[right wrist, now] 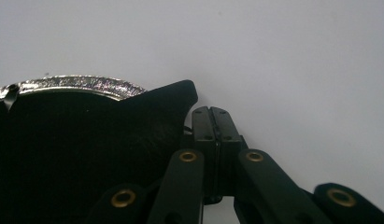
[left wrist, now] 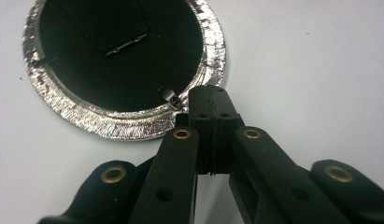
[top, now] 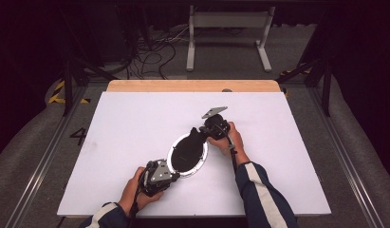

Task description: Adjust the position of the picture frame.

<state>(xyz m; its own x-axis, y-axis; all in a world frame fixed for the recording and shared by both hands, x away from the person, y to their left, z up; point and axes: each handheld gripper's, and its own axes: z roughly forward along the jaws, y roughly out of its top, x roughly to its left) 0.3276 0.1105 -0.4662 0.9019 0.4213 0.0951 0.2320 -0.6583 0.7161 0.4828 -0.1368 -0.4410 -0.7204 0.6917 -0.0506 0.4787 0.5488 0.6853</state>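
A round silver-rimmed hoop [top: 170, 157] lies flat near the middle of the white board, with black cloth [top: 188, 149] over its inside. My left gripper [top: 172, 173] is at the hoop's near edge, jaws shut; in the left gripper view its tip [left wrist: 209, 99] touches the silver rim [left wrist: 133, 123] beside a small clip [left wrist: 173, 99]. My right gripper [top: 200, 133] is at the far edge, jaws shut [right wrist: 216, 116]. A pointed flap of the black cloth [right wrist: 173, 95] sticks out past the rim [right wrist: 87, 84] right beside its jaws. I see nothing between either pair of pads.
The white board [top: 135, 118] has bare room on all sides of the hoop. A wooden strip [top: 192, 85] runs along its far edge. Beyond it are floor cables [top: 154, 52] and a white stand [top: 228, 28]. Metal rails flank the table.
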